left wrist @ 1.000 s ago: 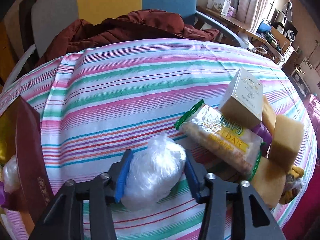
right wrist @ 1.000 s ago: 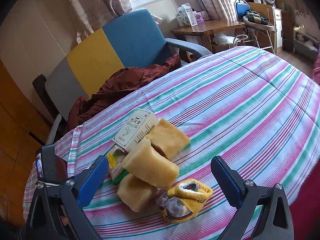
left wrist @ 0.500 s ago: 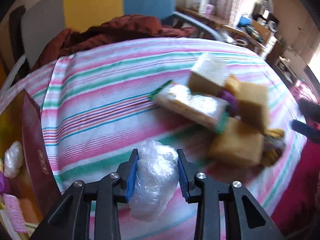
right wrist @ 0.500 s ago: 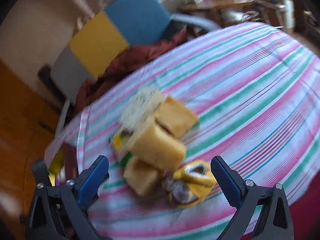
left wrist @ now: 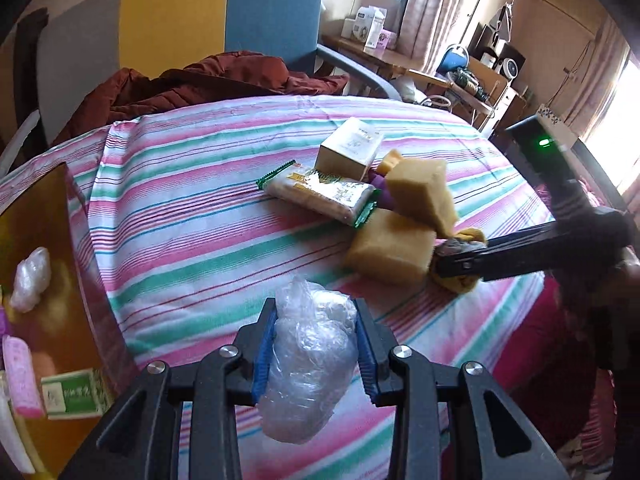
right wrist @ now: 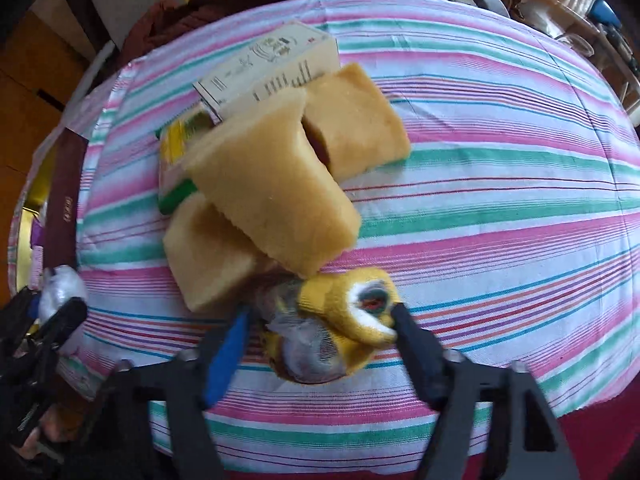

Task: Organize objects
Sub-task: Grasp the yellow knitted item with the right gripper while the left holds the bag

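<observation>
Clear plastic bundle (left wrist: pixel 308 364): crumpled, translucent, whitish; clamped between blue pads of left gripper (left wrist: pixel 316 354), held above near edge of striped table (left wrist: pixel 192 216).
Yellow sock bundle (right wrist: pixel 340 328): soft, yellow with white patch, wrapped in clear film; on table near its edge, between jaws of right gripper (right wrist: pixel 320 332), which are closing, pads apparently touching.
Left wrist view only: gold-lined box (left wrist: pixel 44 216) at left edge, holding small packets.
Right wrist view only: sock's printed face, sponge blocks (right wrist: pixel 272 196) up close.
</observation>
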A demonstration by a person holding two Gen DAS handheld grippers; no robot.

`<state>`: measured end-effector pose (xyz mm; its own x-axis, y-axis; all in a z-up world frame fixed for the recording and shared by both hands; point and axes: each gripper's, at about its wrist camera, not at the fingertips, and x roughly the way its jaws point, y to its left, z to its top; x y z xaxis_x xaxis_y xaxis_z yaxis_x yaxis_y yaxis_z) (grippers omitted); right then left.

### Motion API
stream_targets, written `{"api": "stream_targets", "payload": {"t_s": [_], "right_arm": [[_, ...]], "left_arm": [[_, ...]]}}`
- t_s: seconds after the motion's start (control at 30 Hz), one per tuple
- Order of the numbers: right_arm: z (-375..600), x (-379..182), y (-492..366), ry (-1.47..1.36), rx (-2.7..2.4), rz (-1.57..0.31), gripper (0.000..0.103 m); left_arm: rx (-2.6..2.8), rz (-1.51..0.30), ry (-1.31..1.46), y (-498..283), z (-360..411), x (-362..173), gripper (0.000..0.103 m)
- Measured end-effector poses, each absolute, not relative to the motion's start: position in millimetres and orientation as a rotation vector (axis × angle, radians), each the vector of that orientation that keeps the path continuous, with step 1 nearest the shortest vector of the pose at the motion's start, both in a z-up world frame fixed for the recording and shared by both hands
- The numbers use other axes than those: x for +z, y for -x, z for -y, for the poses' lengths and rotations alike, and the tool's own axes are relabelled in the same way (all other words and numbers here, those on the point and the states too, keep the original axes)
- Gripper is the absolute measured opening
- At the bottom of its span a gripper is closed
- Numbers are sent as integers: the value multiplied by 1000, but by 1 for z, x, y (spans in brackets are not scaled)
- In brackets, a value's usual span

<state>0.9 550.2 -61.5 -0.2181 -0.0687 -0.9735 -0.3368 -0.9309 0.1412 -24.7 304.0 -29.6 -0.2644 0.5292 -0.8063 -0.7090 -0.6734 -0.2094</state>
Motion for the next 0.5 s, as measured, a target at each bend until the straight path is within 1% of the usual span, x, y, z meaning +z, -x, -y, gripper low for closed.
{"api": "stream_targets", "payload": {"t_s": [0.1, 0.17, 0.37, 0.5], "right_arm": [[-551, -58, -5, 1816, 2279, -478, 55], [-549, -53, -8, 1792, 2283, -445, 52], [-541, -21, -32, 1664, 2311, -373, 52], [-535, 3, -52, 1562, 2367, -378, 52]], "left_arm": [[1996, -229, 1165, 19, -297, -25, 36], [1997, -224, 1153, 14, -293, -21, 36], [2010, -166, 1117, 8, -268, -5, 36], [2032, -124, 1108, 7, -252, 2, 36]]}}
